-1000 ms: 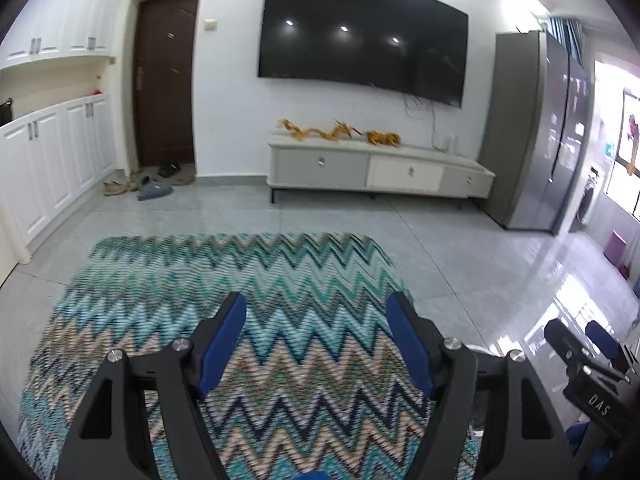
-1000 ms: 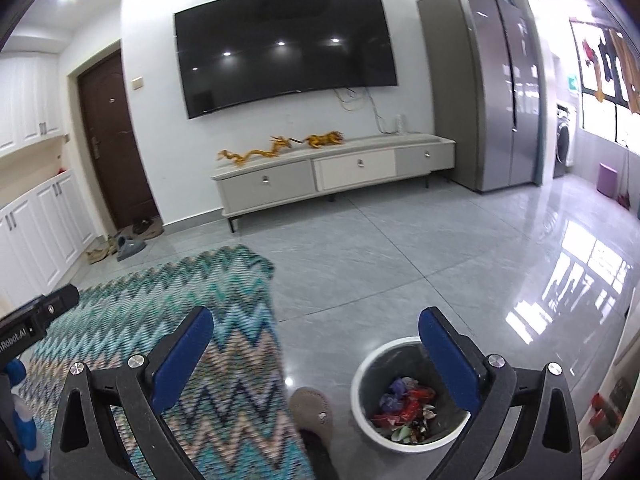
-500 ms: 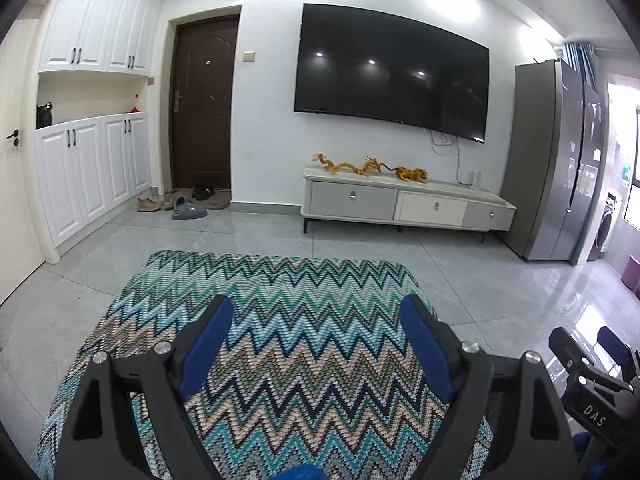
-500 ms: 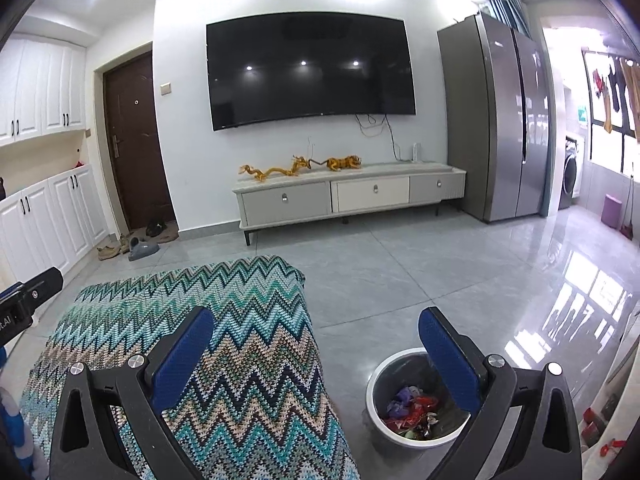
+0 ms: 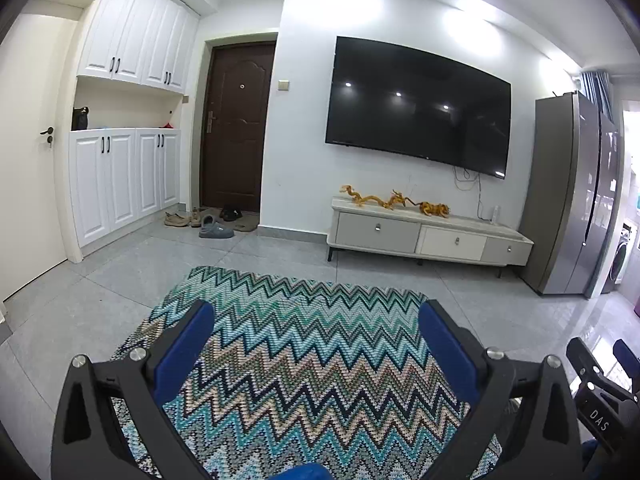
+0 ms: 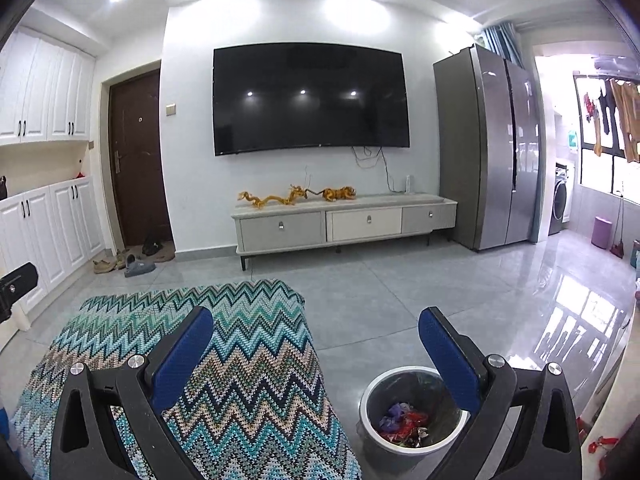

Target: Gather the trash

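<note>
Below, a zigzag cloth (image 5: pixel 304 360) covers the surface beside a trash bin (image 6: pixel 412 412) on grey tiles (image 6: pixel 380 280).

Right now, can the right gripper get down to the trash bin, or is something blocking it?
Probably yes. The right gripper is open and empty, and the trash bin stands on bare tile just below its right finger, mouth up and uncovered. The zigzag rug lies beside it, not over it. Actual reach is hard to judge.
</note>
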